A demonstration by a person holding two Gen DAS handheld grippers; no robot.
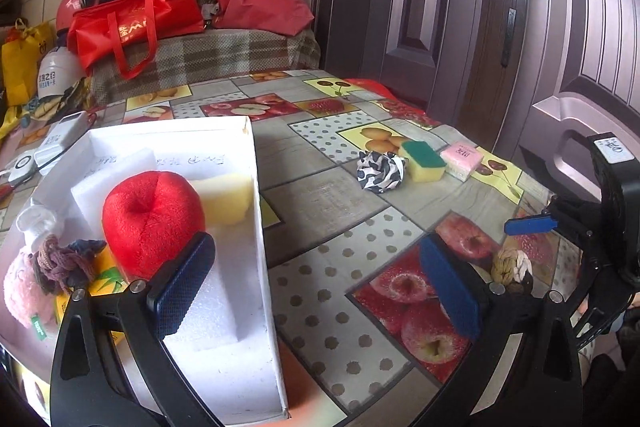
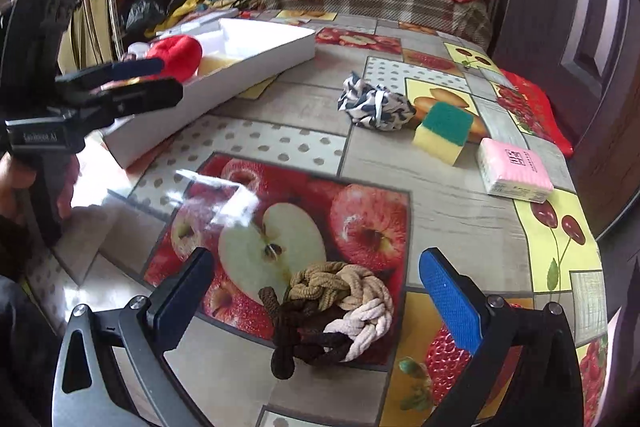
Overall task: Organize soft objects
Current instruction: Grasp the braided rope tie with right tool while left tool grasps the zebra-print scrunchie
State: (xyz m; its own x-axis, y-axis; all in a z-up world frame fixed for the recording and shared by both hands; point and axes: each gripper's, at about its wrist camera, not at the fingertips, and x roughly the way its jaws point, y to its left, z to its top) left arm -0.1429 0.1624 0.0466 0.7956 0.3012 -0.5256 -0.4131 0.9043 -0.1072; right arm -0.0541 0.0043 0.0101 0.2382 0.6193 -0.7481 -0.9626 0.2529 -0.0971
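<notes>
1. Two grippers are showing, both spread wide and pinching nothing.
2. Far left in the left wrist view: a white helmet (image 1: 56,75) is carrying dark printed characters, too small to read. A red tote bag (image 1: 136,19) behind it is showing gold lettering, only partly legible.
3. A white box (image 1: 256,187) is sitting on the fruit-print tablecloth (image 1: 340,227), holding a red plush apple (image 1: 152,219), a yellow sponge piece (image 1: 228,199), a white foam block (image 1: 116,179), a pink plush (image 1: 24,291) and a tangle of hair ties (image 1: 60,263). Handwriting is running along the box's inner wall; unreadable.
4. The left gripper (image 1: 316,287) is hanging over the box's right wall, one finger inside beside the plush apple, the other out over the cloth.
5. In the right wrist view the left gripper's body is reading "AI" after blurred text.
6. The right gripper (image 2: 316,303) is straddling a braided tan, brown and white hair tie bundle (image 2: 336,311) lying on the cloth between its fingers, not touching them.
7. Further right, well apart from the box: a black-and-white scrunchie (image 2: 376,103), a green-topped yellow sponge (image 2: 444,131), then a pink tissue pack (image 2: 516,171) with dark characters, unreadable.
</notes>
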